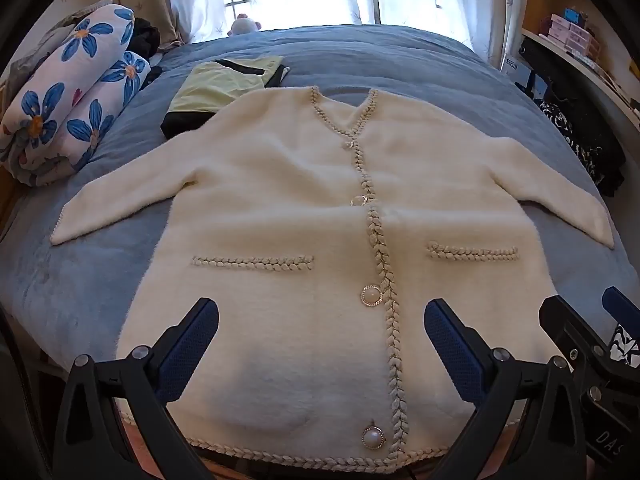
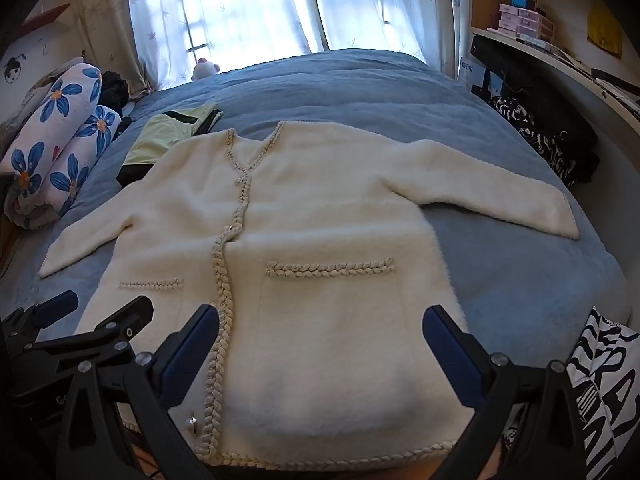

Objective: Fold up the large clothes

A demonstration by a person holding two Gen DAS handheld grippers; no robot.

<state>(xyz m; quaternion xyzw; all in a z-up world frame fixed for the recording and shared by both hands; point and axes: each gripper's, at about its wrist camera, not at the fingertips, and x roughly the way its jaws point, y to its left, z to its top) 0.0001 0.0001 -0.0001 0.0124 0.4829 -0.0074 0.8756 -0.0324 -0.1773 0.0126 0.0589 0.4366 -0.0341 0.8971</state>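
Cardigan (image 1: 304,216) flat on bed (image 1: 400,60), buttoned, sleeves spread; no fold made, all folds left; left gripper (image 1: 322,344), right gripper (image 2: 320,348) both spread wide, holding nothing

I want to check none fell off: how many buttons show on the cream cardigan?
4 on the cardigan, down its placket: a small button at the neckline, one at the chest, one below the pockets, one at the hem. None seems hidden.
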